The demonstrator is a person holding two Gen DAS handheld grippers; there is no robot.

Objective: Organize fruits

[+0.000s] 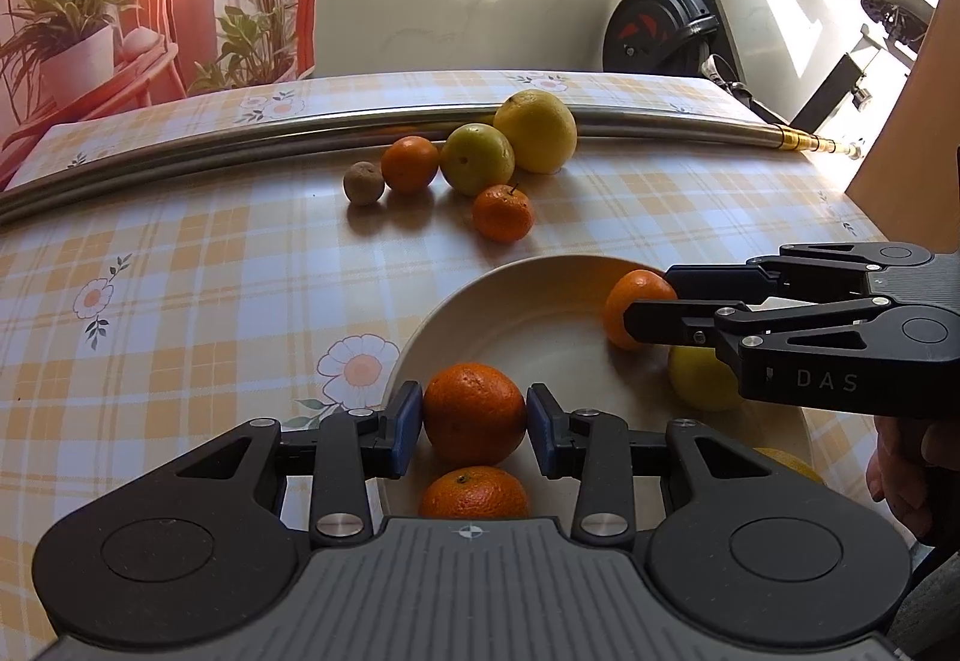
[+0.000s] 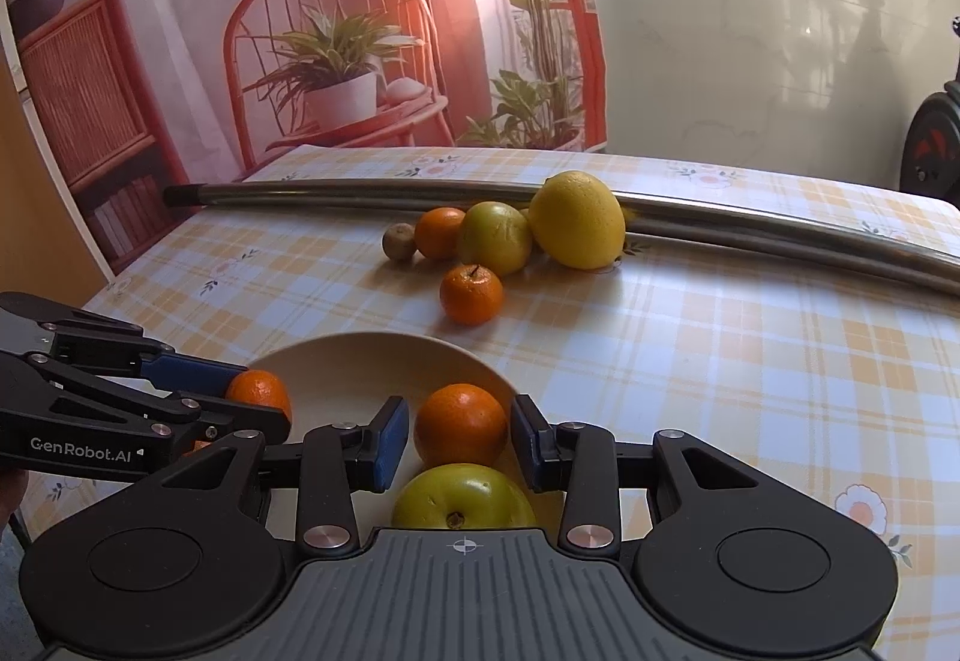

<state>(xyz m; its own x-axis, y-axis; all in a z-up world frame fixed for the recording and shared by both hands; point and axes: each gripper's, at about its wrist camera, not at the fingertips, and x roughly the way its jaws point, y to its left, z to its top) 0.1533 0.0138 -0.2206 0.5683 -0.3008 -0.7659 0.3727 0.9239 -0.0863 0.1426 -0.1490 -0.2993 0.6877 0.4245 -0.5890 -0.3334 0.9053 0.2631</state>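
Bench edge: we see the far edge of the bench [image 1: 180, 253] running behind a long metal tube [image 1: 300, 132], with a printed backdrop and a pale wall beyond it.
Open room: we find bare checked cloth left of the bowl [image 1: 528, 295] and between the bowl and the loose fruit; on the right the cloth stays clear up to the tube.
Loose fruit: we count five pieces near the tube, a small brown fruit [image 1: 363, 182], a mandarin [image 1: 410, 164], a green fruit [image 1: 477, 159], a large yellow citrus [image 1: 536, 131] touching the tube, and a stemmed mandarin [image 1: 503, 212] in front, apart from the bowl.
Bowl: we see it at the near side of the bench, holding a mandarin low in the left wrist view [image 1: 474, 493] and a green apple-like fruit [image 2: 463, 496].
Left hand-held gripper [image 1: 474, 421]: we see it angled down over the bowl's near rim, blue pads pinching an orange [image 1: 474, 413] on both sides.
Right hand-held gripper [image 2: 461, 442]: we see it reach in from the right, tilted down, jaws narrowly spread around a mandarin [image 2: 461, 424]; we cannot tell whether the pads press it.
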